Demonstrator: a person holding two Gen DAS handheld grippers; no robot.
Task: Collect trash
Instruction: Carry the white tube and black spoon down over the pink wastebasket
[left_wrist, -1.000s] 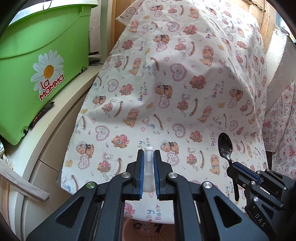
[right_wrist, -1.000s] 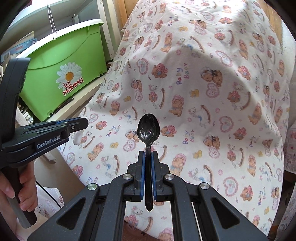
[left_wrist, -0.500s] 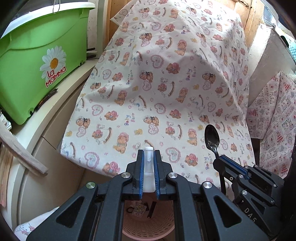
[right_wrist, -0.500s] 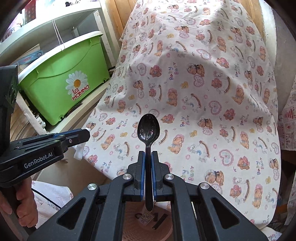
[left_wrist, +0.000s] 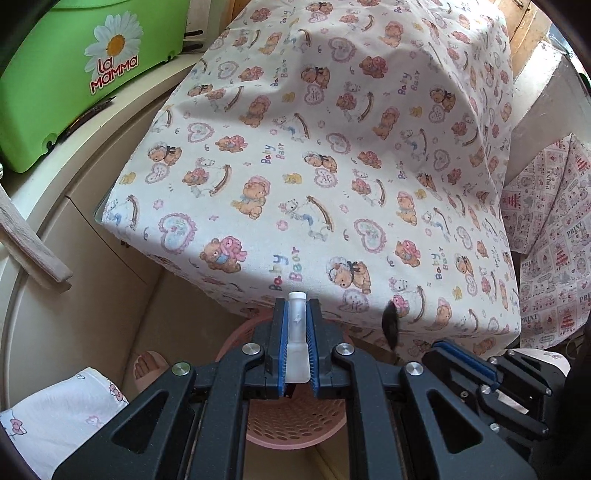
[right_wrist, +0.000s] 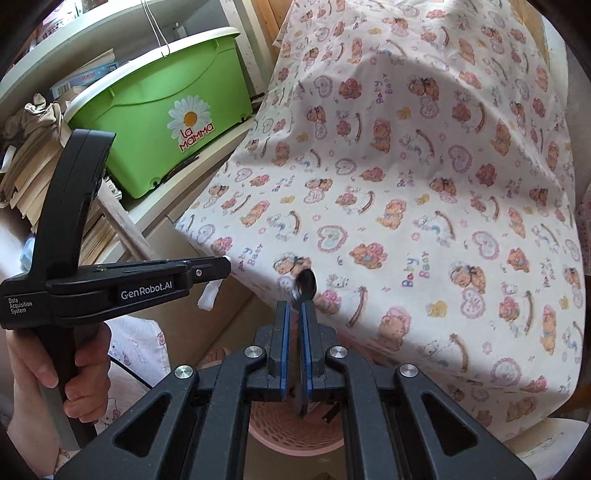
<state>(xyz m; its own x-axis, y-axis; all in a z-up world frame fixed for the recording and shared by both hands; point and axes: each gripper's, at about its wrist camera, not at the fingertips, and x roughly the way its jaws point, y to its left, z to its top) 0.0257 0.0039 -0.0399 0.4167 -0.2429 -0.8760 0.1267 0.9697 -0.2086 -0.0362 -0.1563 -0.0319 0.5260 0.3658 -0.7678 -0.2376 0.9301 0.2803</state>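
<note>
A: Left wrist view? 
B: The left gripper (left_wrist: 298, 345) has its jaws clamped on a small white tube (left_wrist: 297, 343), long axis pointing forward along the jaws, cap end away, above the pink basket (left_wrist: 295, 421).
A: Right wrist view?
B: The right gripper's (right_wrist: 294, 349) jaws stand slightly apart; the black spoon (right_wrist: 305, 286) sits loose between them, bowl forward, tilted, handle down toward the basket (right_wrist: 295, 428)

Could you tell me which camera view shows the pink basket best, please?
The left wrist view shows the pink basket best: its perforated wall and rim show below the left gripper, which holds a small white bottle. The right wrist view shows only a strip of it behind the right gripper.
</note>
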